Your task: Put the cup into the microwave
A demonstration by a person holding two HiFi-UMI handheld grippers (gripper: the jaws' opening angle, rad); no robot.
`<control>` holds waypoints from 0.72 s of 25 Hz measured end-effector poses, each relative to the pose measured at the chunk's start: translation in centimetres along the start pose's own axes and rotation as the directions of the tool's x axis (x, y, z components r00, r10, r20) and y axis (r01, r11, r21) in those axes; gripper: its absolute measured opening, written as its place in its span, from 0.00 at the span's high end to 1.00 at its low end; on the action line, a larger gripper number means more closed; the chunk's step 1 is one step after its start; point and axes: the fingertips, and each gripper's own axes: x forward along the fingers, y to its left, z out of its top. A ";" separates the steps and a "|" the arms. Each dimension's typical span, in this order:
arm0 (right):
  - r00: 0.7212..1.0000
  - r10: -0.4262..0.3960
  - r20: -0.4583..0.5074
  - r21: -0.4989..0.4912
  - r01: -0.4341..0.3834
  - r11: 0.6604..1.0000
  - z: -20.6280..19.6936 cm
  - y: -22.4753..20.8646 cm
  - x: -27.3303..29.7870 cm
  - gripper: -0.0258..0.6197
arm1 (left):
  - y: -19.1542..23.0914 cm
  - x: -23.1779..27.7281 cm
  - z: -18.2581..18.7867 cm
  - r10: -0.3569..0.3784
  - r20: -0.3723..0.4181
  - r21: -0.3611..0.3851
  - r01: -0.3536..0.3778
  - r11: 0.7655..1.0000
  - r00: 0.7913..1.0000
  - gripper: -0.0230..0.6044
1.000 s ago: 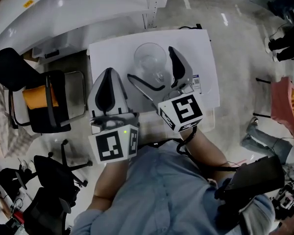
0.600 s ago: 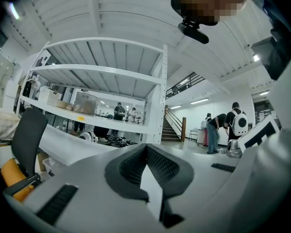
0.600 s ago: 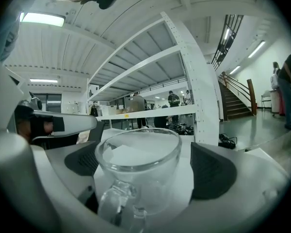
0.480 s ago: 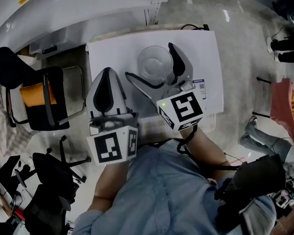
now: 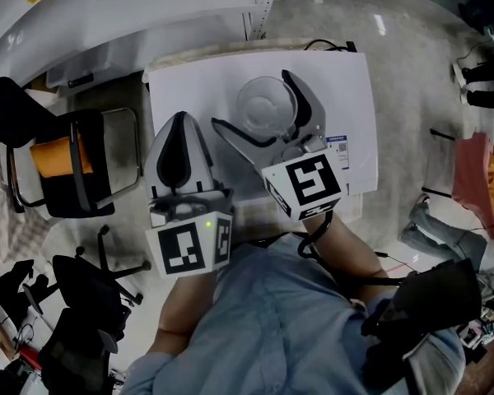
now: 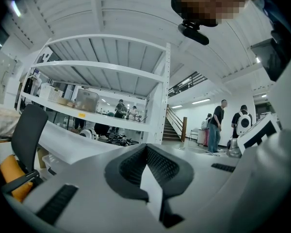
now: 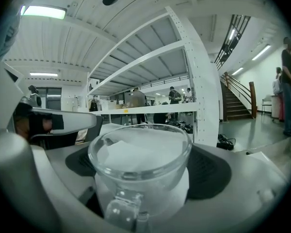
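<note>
A clear glass cup (image 5: 266,107) stands upright on a white flat surface (image 5: 189,89). My right gripper (image 5: 249,97) is open, with one jaw on each side of the cup. In the right gripper view the cup (image 7: 139,166) fills the space between the two dark pads and its handle faces the camera. I cannot tell whether the pads touch the glass. My left gripper (image 5: 180,120) is shut and holds nothing. It hovers over the surface's near left edge, beside the right one. In the left gripper view its jaws (image 6: 146,154) meet with nothing between them.
A black office chair with an orange cushion (image 5: 58,159) stands left of the white surface. A white shelf rack (image 5: 132,6) runs behind it. A small label (image 5: 337,142) lies near the surface's right edge. More chairs (image 5: 82,303) stand at lower left. People (image 6: 217,125) stand far off near stairs.
The right gripper has moved forward, so the cup now sits deeper between its open jaws. The left gripper has stayed put and shut.
</note>
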 end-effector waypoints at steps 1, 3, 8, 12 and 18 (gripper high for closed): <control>1.000 0.000 0.000 -0.001 0.000 1.000 0.0 0.0 0.0 0.16 | 0.1 0.0 0.0 0.001 0.000 -0.001 -0.001 1.000 1.000 0.95; 1.000 0.006 0.001 -0.009 -0.006 1.000 0.1 0.2 0.0 0.23 | 0.2 -0.1 0.0 0.002 -0.001 -0.004 -0.002 1.000 1.000 0.95; 1.000 0.003 0.002 -0.012 -0.003 1.000 0.0 0.2 0.0 0.33 | 0.4 -0.2 -0.1 0.007 0.001 -0.004 -0.007 1.000 1.000 0.95; 1.000 0.006 0.000 -0.024 -0.006 1.000 0.0 0.4 0.0 0.34 | 0.4 -0.5 0.1 0.011 0.005 -0.002 -0.011 1.000 1.000 0.95; 1.000 0.011 0.002 -0.012 -0.011 1.000 0.0 0.4 -0.3 0.34 | -0.1 -1.0 0.6 0.009 0.014 0.004 -0.009 1.000 1.000 0.95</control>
